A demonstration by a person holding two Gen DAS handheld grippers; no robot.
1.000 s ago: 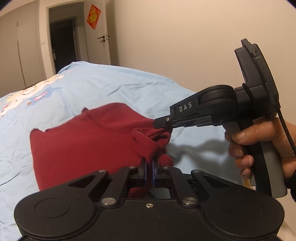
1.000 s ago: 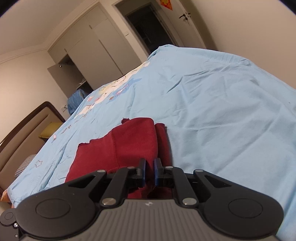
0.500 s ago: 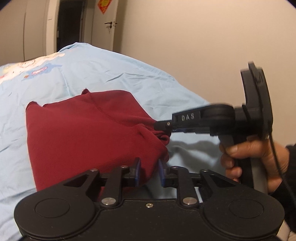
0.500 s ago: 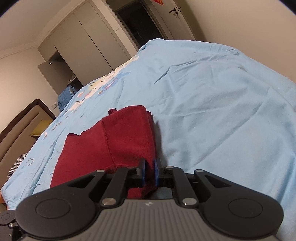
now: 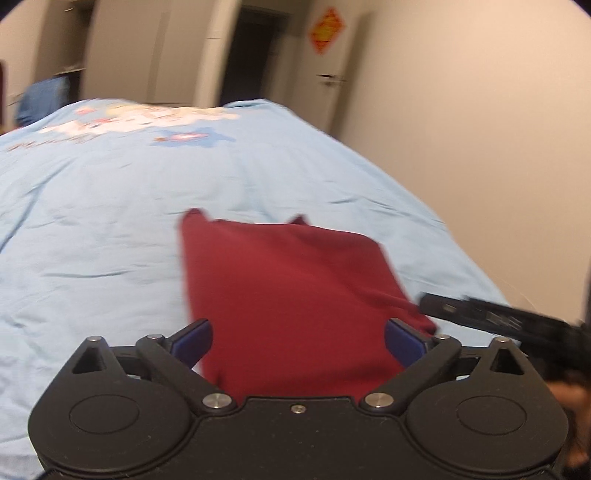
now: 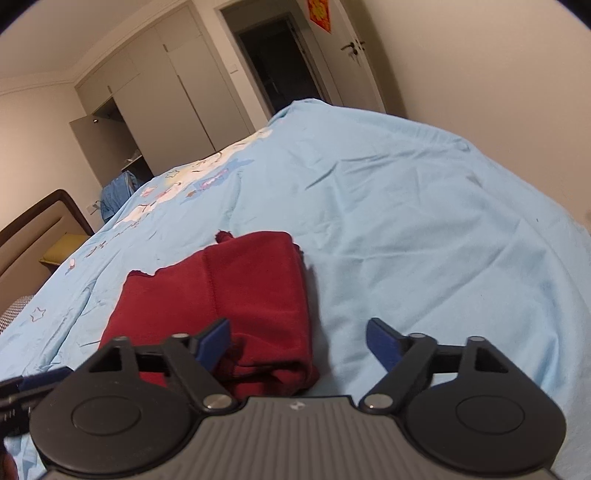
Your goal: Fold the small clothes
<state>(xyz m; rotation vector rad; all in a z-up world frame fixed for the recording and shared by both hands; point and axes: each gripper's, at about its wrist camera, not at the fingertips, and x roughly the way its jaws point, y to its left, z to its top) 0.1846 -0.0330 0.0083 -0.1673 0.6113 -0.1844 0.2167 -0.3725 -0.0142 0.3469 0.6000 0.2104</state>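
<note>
Left wrist view first, and it is blurred: the left claw (image 5: 298,341) stands spread wide, its blue-padded fingers (image 5: 192,339) parted on either side of the folded dark red fleece garment (image 5: 291,295), gripping nothing. The garment lies flat on the light blue bedsheet with the cartoon print (image 5: 110,221), a roughly square bundle with two small points poking up at its far edge. In from the right comes the black finger of the right claw (image 5: 491,317), its tip just at the garment's right corner; whether it touches is lost in the blur. A red diamond-shaped paper decoration (image 5: 327,31) hangs on the door beyond.

Over to the right wrist view, sharper here: the right claw (image 6: 299,341) is also wide apart and empty. Its left blue pad (image 6: 214,341) sits over the garment's near right corner, while the right pad hangs over bare sheet. The red garment (image 6: 221,291) lies folded, layered edges showing at the near end. White wardrobe doors (image 6: 177,96) stand behind the bed.
</note>
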